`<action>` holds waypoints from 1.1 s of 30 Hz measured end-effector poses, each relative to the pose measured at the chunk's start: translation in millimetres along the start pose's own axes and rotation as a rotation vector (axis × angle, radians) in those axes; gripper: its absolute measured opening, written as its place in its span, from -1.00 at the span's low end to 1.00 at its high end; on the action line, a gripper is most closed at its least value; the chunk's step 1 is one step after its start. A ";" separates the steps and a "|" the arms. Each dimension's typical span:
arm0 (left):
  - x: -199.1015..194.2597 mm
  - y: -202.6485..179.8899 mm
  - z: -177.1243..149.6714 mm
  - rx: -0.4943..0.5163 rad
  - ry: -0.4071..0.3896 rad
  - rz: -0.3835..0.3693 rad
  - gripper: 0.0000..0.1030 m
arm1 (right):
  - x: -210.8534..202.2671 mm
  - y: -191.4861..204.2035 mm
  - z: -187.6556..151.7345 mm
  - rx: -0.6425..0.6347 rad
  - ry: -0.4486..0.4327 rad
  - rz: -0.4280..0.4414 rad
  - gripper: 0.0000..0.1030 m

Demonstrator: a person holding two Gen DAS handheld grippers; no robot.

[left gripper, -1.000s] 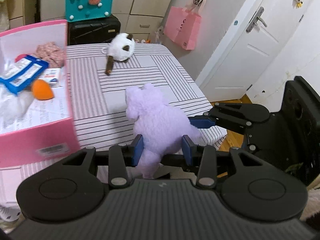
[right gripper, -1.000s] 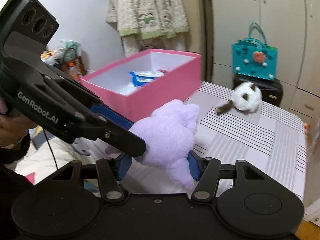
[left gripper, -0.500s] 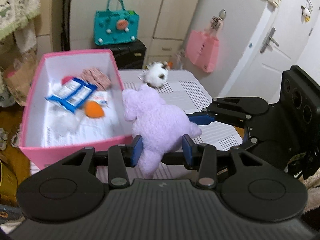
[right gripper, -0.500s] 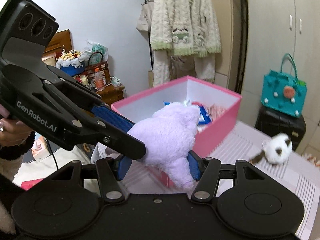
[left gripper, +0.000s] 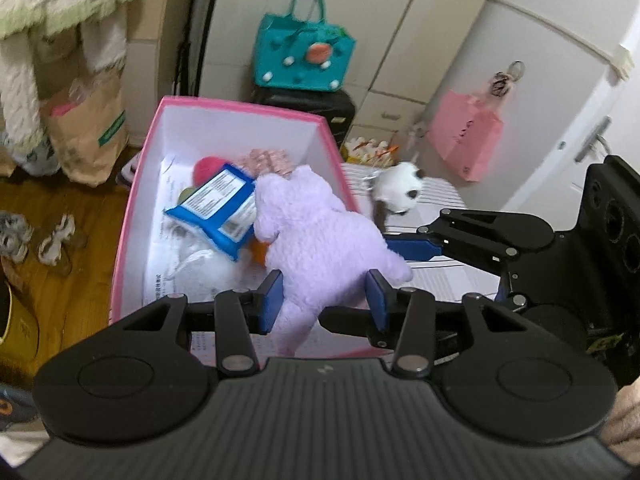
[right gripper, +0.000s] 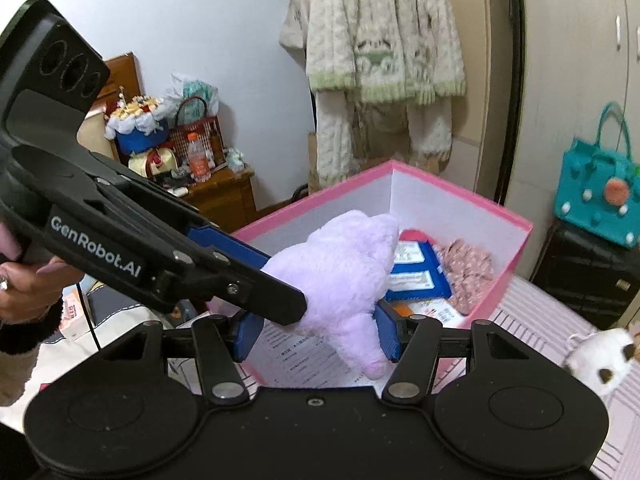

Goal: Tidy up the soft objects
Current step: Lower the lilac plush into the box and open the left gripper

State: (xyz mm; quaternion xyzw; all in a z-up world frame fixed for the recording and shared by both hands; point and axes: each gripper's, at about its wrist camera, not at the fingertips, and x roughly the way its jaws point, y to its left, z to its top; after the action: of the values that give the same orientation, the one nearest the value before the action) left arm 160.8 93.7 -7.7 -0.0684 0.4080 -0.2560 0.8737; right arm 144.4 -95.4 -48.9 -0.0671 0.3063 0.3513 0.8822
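Both grippers on one purple plush toy, held over the pink box.

Left gripper (left gripper: 324,298) has its blue pads pressed into the hind end of the purple plush toy (left gripper: 316,236); the right gripper (right gripper: 316,330) clamps the same toy from the other side, one leg hanging down between its pads. In the left wrist view the right gripper comes in from 3 o'clock. The toy hangs above the open pink box (left gripper: 136,184), head toward 11 o'clock, over a blue packet (left gripper: 216,210). A red ball (left gripper: 206,168) and pink patterned cloth (left gripper: 268,160) lie at the box's far end. A white plush with dark patches (left gripper: 396,192) lies on the striped tablecloth (left gripper: 440,276) at 1 o'clock, beside the box. A hand (right gripper: 28,288) grips the left gripper's handle in the right wrist view.
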 end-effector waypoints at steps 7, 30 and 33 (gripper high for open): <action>35.0 35.4 8.9 -0.088 0.082 -0.014 -0.16 | 38.6 -8.6 5.9 -0.001 0.099 -0.025 0.24; 24.7 22.0 0.4 0.010 0.045 0.039 0.10 | 2.5 -6.0 -0.6 -0.074 0.080 -0.072 0.34; 9.8 12.1 -0.5 0.054 0.032 0.062 0.10 | -18.0 -9.3 -3.9 -0.034 0.051 -0.051 0.34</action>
State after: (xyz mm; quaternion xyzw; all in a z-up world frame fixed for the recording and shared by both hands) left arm 170.4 99.2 -18.6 -0.0277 0.4170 -0.2407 0.8760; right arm 138.4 -114.0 -42.4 -0.0988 0.3209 0.3318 0.8816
